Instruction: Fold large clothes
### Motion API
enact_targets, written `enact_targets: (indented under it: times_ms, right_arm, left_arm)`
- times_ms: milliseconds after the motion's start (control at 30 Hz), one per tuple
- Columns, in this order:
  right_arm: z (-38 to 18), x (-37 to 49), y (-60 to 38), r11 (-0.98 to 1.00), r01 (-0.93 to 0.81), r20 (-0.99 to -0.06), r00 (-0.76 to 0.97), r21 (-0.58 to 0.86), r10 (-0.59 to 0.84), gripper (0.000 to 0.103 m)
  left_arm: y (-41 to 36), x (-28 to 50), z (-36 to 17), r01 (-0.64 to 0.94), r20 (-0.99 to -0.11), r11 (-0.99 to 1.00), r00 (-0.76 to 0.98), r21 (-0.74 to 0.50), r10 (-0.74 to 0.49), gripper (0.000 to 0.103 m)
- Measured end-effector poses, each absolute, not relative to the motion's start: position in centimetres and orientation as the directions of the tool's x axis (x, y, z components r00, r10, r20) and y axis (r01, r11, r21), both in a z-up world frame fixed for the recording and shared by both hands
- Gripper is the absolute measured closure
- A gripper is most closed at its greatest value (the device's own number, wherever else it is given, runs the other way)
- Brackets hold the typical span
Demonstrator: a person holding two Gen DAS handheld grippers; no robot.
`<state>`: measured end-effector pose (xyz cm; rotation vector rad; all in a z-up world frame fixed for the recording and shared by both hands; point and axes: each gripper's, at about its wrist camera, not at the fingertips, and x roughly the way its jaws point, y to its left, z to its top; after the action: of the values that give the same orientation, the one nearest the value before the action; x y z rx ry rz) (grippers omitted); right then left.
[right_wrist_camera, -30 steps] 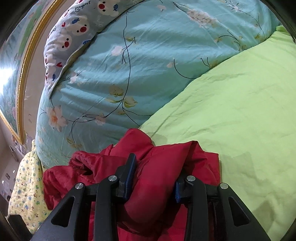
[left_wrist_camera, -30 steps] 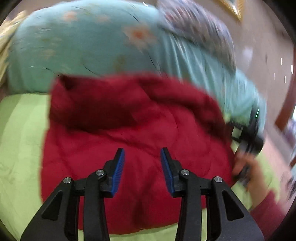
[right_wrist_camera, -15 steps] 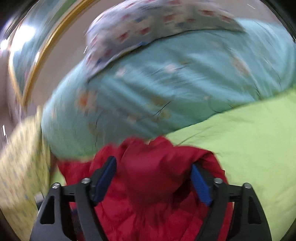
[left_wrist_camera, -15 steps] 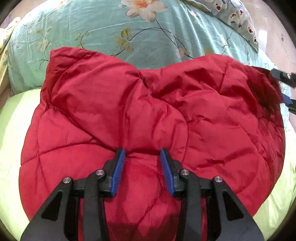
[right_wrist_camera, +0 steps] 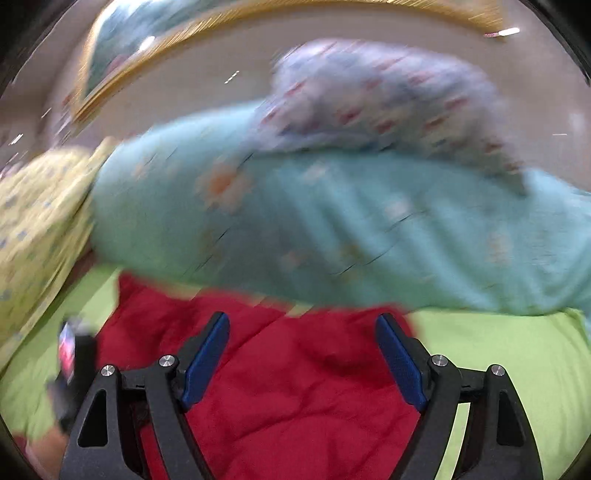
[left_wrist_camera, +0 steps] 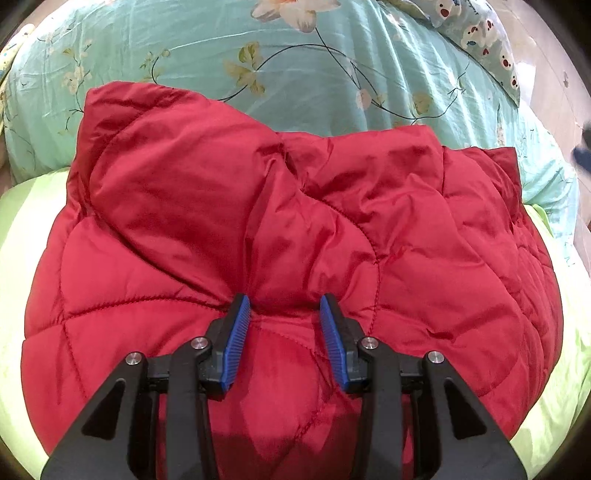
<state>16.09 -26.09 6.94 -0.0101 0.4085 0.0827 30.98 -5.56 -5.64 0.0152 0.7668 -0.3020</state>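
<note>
A red quilted puffer jacket (left_wrist_camera: 295, 229) lies folded on the lime green bedsheet (left_wrist_camera: 22, 229), its far edge against a teal floral duvet (left_wrist_camera: 295, 74). My left gripper (left_wrist_camera: 284, 306) is partly closed, its blue pads (left_wrist_camera: 236, 332) pinching a ridge of the jacket's fabric. My right gripper (right_wrist_camera: 303, 325) is wide open and empty, hovering above the jacket (right_wrist_camera: 295, 387) in a blurred view. The left gripper shows at that view's left edge (right_wrist_camera: 70, 354).
The teal duvet (right_wrist_camera: 332, 229) is piled behind the jacket, with a bear-print pillow (left_wrist_camera: 487, 33) on top. A yellow patterned quilt (right_wrist_camera: 33, 221) lies to the left. Green sheet (right_wrist_camera: 517, 350) lies to the right of the jacket. A gold-framed picture (right_wrist_camera: 184, 29) hangs behind.
My right gripper let go of the red jacket, opened wide and swung away above it. The jacket's right side settled flat. My left gripper kept its hold.
</note>
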Motion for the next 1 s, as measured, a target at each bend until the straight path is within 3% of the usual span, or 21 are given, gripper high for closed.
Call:
enact_targets:
  times_ms: [67, 167, 267, 367, 500, 667, 1000]
  right_arm:
    - [4.7, 18.1, -24.4, 0.986, -0.169, -0.51, 0.848, -0.005, 0.143, 0.021]
    - [0.3, 21.0, -22.8, 0.981, -0.193, -0.649, 0.751, -0.038, 0.122, 0.021]
    - [-3.8, 23.1, -24.3, 0.991, -0.129, -0.716, 0.695, -0.034, 0.066, 0.019]
    - [-5.0, 23.9, -26.9, 0.995, -0.08, -0.718, 0.69, 0.057, 0.097, 0.019]
    - [-4.2, 23.5, -28.1, 1.0, -0.009, -0.686, 0.727, 0.021, 0.021, 0.019]
    - [-4.4, 23.5, -30.3, 0.997, 0.077, -0.667, 0.744, 0.025, -0.04, 0.019]
    - [-7.7, 24.3, -33.9, 0.974, 0.105, -0.702, 0.709, 0.202, 0.069, 0.015]
  left_arm:
    - [-5.6, 31.1, -5.7, 0.276, -0.689, 0.957, 0.675, -0.095, -0.263, 0.065]
    - [-5.7, 31.3, -5.6, 0.282, -0.698, 0.955, 0.665, -0.095, -0.266, 0.065]
    - [-5.5, 31.3, -4.8, 0.288, -0.708, 0.952, 0.651, -0.105, -0.275, 0.065]
    - [-4.3, 31.4, -3.6, 0.292, -0.691, 0.95, 0.665, -0.109, -0.283, 0.066]
    - [-2.4, 33.7, -3.2, 0.208, -0.692, 0.976, 0.694, -0.07, -0.198, 0.066]
    - [-1.5, 38.0, -4.3, 0.172, -0.736, 0.979, 0.649, -0.106, -0.194, 0.066]
    - [-2.2, 40.1, -5.4, 0.185, -0.764, 0.973, 0.606, -0.136, -0.223, 0.065]
